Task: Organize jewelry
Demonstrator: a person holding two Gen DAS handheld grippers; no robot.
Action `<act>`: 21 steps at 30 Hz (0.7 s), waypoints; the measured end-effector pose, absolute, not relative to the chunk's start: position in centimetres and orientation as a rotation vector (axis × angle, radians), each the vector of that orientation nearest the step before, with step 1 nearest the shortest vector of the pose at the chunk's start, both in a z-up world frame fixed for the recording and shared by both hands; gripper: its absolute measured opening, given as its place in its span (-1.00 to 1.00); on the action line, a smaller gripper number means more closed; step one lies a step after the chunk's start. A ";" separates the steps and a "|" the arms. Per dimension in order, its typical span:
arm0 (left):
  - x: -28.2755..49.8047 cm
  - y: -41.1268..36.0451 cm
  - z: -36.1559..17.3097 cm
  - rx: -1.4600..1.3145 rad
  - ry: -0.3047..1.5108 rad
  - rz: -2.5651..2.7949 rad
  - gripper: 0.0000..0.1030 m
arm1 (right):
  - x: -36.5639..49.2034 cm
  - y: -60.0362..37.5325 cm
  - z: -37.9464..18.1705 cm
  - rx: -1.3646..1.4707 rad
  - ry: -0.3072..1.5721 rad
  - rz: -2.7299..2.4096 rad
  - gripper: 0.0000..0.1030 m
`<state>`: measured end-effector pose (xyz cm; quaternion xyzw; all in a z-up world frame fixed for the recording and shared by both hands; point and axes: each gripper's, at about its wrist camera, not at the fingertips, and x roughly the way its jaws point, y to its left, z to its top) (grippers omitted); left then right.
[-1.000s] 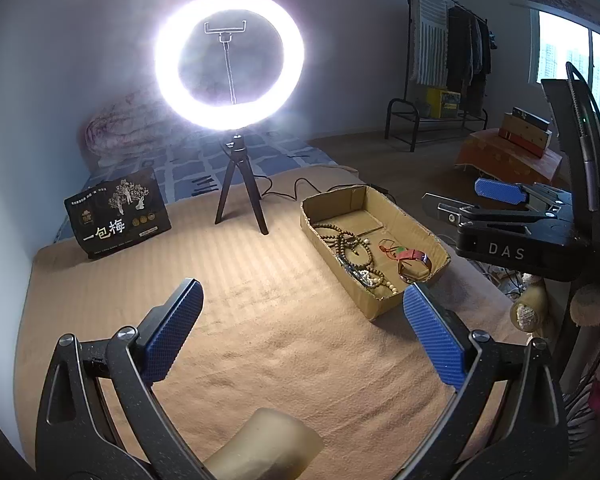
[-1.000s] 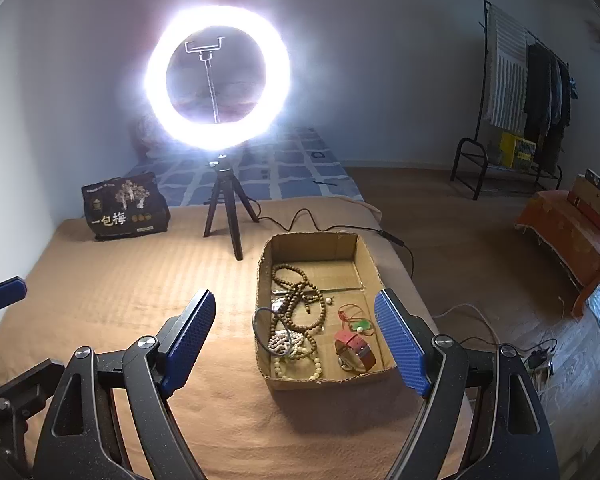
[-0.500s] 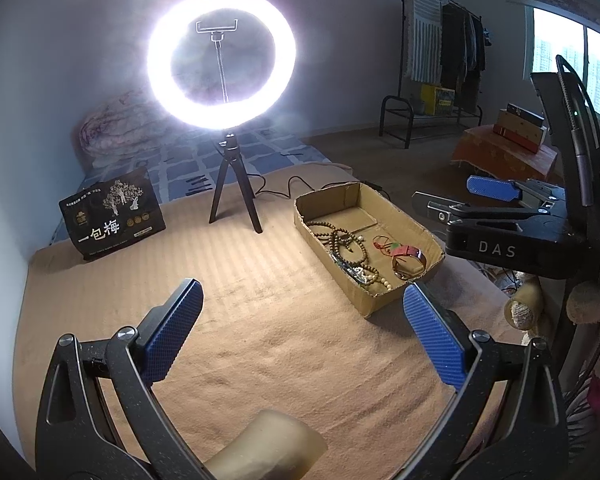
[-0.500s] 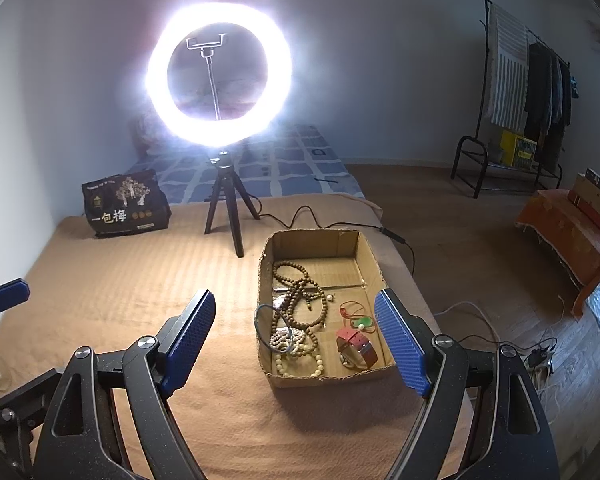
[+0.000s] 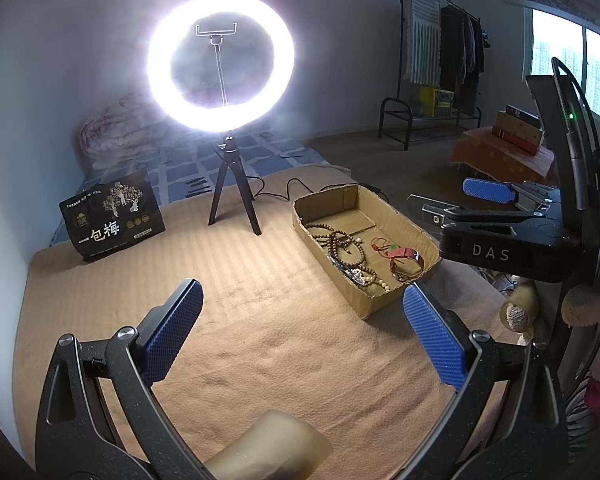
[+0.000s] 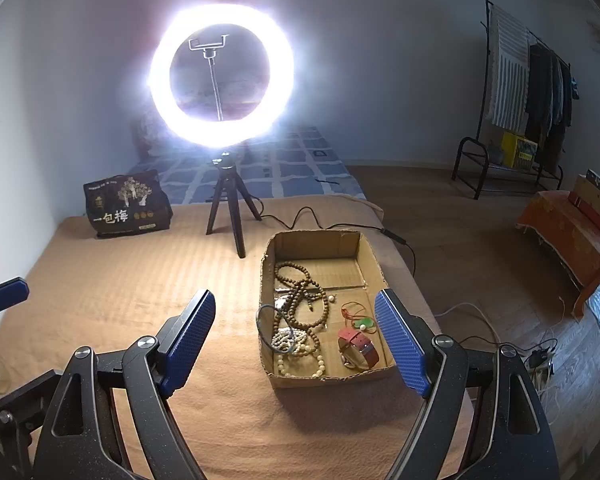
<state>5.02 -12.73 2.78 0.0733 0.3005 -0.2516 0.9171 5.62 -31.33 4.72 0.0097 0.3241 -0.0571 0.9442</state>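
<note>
An open cardboard box [image 6: 269,276] lies on the tan blanket and also shows in the left wrist view [image 5: 388,212]. In it lie brown bead strings [image 6: 300,300], a pale bead bracelet [image 6: 296,350], a red-strapped watch [image 6: 359,350] and a red cord with a green pendant [image 6: 360,322]. My right gripper [image 6: 296,344] is open and empty, held above the box's near end. My left gripper [image 5: 300,332] is open and empty over the bare blanket, left of the box. The right gripper's body [image 5: 500,240] shows at the right of the left wrist view.
A lit ring light on a black tripod [image 6: 228,208] stands behind the box, its cable trailing off right. A black printed bag [image 6: 126,206] stands at the back left. The blanket's edge drops to the wooden floor on the right. A clothes rack [image 6: 532,92] stands far off.
Both grippers have drifted slightly; the box sits a little nearer and more central in the right wrist view. Both stay open and empty.
</note>
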 end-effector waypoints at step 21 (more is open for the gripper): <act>4.8 -13.0 3.2 0.167 0.609 -0.495 0.98 | 5.5 -31.3 4.6 0.013 0.667 -0.110 0.59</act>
